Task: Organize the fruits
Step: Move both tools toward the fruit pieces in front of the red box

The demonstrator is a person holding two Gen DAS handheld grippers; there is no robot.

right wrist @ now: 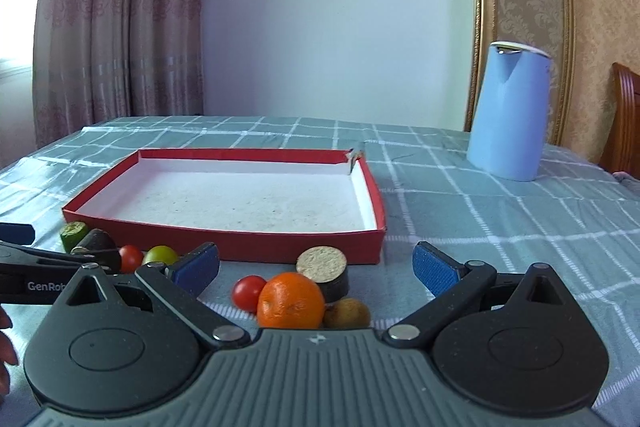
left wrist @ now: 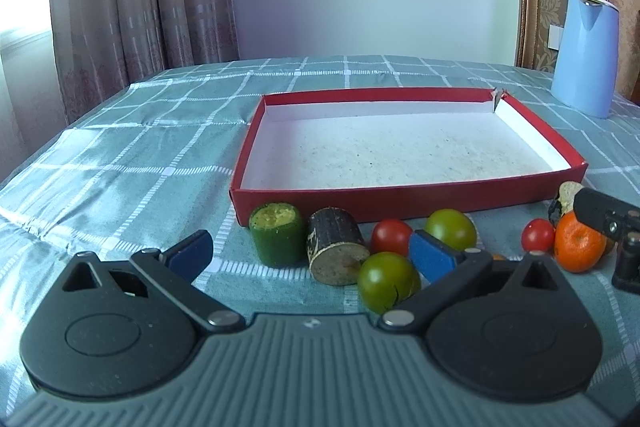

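A shallow red tray with a white, empty floor lies flat beyond both claws. In front of its near wall, between the left claw fingers, sit an upright green stub, a tipped dark stub, a red tomato and two green tomatoes. Between the right claw fingers lie an orange, a second red tomato, a dark upright stub and a brownish fruit.
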